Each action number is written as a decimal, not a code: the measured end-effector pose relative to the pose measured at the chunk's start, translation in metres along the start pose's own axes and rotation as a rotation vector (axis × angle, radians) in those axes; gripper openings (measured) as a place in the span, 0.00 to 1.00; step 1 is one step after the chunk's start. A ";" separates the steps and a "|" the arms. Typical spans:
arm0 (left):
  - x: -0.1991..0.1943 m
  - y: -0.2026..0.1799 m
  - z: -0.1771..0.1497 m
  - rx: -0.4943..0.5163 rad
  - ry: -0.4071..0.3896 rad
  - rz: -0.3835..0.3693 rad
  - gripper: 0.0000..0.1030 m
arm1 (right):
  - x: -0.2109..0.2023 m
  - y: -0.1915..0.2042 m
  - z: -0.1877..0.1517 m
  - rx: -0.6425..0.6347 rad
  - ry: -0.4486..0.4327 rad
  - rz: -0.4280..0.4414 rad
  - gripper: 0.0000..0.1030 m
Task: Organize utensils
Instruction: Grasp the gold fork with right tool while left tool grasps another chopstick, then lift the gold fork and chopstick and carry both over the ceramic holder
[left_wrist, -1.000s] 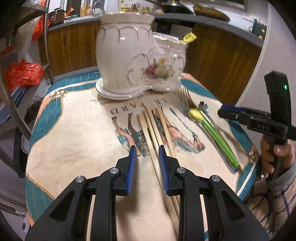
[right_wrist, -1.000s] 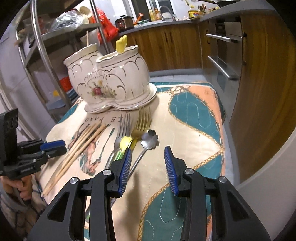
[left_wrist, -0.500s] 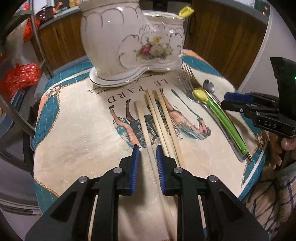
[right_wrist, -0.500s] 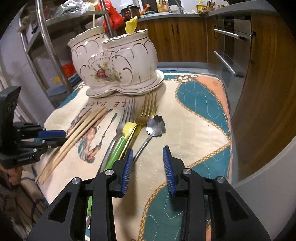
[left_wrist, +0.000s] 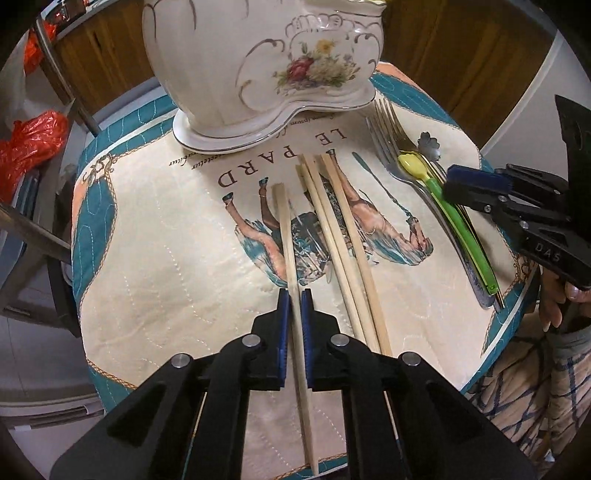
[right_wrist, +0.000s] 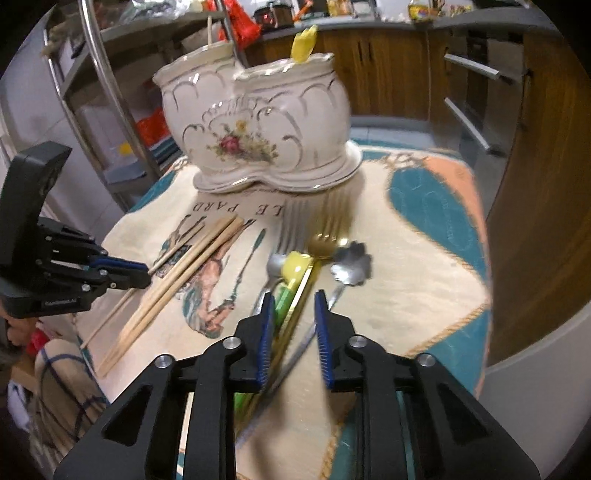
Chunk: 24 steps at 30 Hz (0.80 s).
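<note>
- The left gripper (left_wrist: 292, 295) is sitting low over the printed cloth (left_wrist: 166, 266), its blue pads nearly closed and pinching a single chopstick (left_wrist: 287, 236) between them; whether the stick is lifted off the cloth cannot be told.
- That chopstick is lying apart from the three other chopsticks (left_wrist: 343, 240), which are resting side by side just to its right, with a narrow strip of bare cloth between.
- The right gripper (right_wrist: 294, 299) is hovering with its jaws partly open, holding nothing, straddling the handles of the cutlery bunch.
- In that bunch, a silver fork (right_wrist: 291, 225), a gold fork (right_wrist: 332, 221), a green-handled yellow spoon (right_wrist: 295, 264) and a flower-bowled spoon (right_wrist: 351, 267) are lying close together, overlapping.
- The ceramic two-compartment holder (right_wrist: 258, 125) is standing upright at the far edge of the cloth, a yellow utensil tip (right_wrist: 303, 42) poking from its right compartment and a thin stick (right_wrist: 209, 31) from its left.
- Open cloth is lying to the left of the held chopstick and to the right of the flower spoon, reaching to the teal border (right_wrist: 424, 199).
- A metal rack post (right_wrist: 107, 99) is standing beside the table's left edge.
</note>
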<state>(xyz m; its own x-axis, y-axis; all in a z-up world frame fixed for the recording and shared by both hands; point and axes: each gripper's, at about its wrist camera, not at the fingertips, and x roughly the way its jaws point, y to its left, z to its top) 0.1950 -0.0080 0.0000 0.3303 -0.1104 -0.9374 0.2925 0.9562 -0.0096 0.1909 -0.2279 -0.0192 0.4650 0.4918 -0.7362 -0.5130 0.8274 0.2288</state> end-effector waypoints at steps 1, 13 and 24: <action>0.000 0.000 0.001 0.003 0.011 0.007 0.06 | 0.003 0.000 0.003 0.005 0.022 0.010 0.19; 0.010 -0.005 0.023 0.080 0.185 0.043 0.06 | 0.026 -0.024 0.038 0.118 0.290 0.116 0.17; 0.004 0.013 0.010 0.048 0.162 0.036 0.05 | 0.024 -0.009 0.047 0.051 0.360 -0.009 0.07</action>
<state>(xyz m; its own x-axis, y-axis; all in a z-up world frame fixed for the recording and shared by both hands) 0.2088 0.0014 -0.0004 0.1932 -0.0269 -0.9808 0.3264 0.9445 0.0383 0.2404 -0.2106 -0.0086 0.1803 0.3649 -0.9134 -0.4689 0.8483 0.2463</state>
